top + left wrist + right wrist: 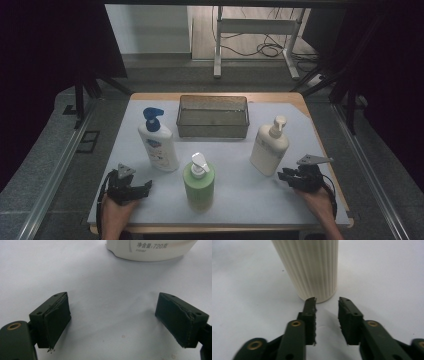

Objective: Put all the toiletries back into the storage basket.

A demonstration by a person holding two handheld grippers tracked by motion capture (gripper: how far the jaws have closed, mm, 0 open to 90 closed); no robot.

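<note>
Three pump bottles stand on a white sheet (240, 195): a white one with a blue pump (158, 142) at the left, a green one with a white pump (199, 182) in front, and a cream ribbed one (269, 147) at the right. My left gripper (147, 186) rests low at the near left, open wide (112, 300), with the white bottle's base (150, 250) ahead of it. My right gripper (281, 175) lies just right of the cream bottle. Its jaws (327, 305) stand a little apart and open, nothing between them, tips right at the foot of the ribbed bottle (312, 267).
A grey mesh basket (212, 129) stands at the back middle of the table. Metal rails run along both sides, and dark curtains hang beyond them. A white frame and cables are on the floor behind the table.
</note>
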